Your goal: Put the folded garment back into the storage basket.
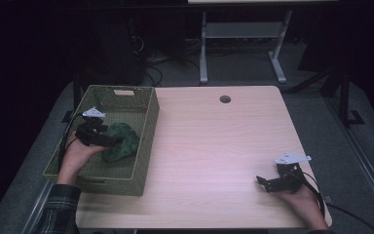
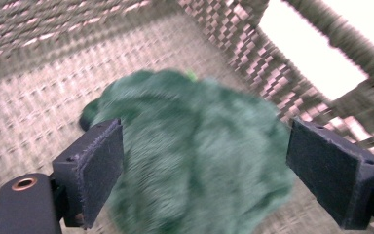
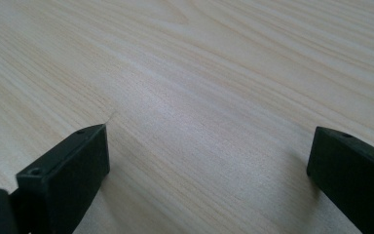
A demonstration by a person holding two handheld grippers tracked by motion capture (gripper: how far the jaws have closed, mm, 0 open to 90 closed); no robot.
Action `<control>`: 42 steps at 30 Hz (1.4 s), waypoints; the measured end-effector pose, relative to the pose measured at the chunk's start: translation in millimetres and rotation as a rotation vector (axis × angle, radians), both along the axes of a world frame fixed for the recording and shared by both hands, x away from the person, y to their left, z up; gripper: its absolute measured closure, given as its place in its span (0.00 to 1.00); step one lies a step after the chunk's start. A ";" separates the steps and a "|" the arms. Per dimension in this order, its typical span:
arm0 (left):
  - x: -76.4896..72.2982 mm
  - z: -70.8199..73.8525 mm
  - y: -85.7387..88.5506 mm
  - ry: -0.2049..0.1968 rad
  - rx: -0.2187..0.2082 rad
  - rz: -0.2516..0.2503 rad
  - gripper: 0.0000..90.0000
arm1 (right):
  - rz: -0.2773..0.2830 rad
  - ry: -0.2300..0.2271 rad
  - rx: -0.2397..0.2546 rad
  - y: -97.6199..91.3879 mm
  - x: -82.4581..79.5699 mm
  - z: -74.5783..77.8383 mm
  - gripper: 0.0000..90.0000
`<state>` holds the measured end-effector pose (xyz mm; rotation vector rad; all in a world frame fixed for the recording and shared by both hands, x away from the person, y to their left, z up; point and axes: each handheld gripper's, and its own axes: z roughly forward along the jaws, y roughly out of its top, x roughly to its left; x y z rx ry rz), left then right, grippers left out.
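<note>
Plush toy (image 1: 121,141), dark green and fuzzy, is sitting on the floor of the woven basket (image 1: 148,127) at the worktop's (image 1: 214,146) left edge. Left tongs (image 1: 111,140) are hanging just above it, spread wide, pads clear of the fur on both sides; the toy is lying straight ahead between them, a lumpy mound with no clear long axis. Basket weave is stiff, olive, open-topped. Right tongs (image 1: 260,182) are idling wide and empty over bare pale wood, well apart from the basket.
</note>
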<state>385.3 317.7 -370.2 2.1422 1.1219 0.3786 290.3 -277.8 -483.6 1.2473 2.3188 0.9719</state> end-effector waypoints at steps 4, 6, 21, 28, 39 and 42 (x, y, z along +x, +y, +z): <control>-4.7 10.2 -14.4 -0.029 -0.030 -0.017 0.15 | 0.000 0.000 0.000 0.0 0.0 0.0 0.02; -6.3 14.8 -21.1 -0.038 -0.029 -0.023 0.15 | 0.000 0.000 0.000 0.0 0.0 0.0 0.02; -19.5 36.8 -83.2 -0.066 -0.087 -0.103 0.15 | -0.001 0.000 0.001 0.0 0.0 0.0 0.02; -24.4 32.2 -112.9 -0.058 -0.094 -0.148 0.15 | -0.001 0.000 0.001 0.1 0.0 0.0 0.02; -32.3 14.9 -163.0 -0.060 -0.105 -0.215 0.15 | -0.001 0.000 0.002 0.1 0.0 0.0 0.02; -35.5 9.4 -174.5 -0.057 -0.091 -0.238 0.15 | -0.001 0.000 0.002 0.1 0.0 0.0 0.02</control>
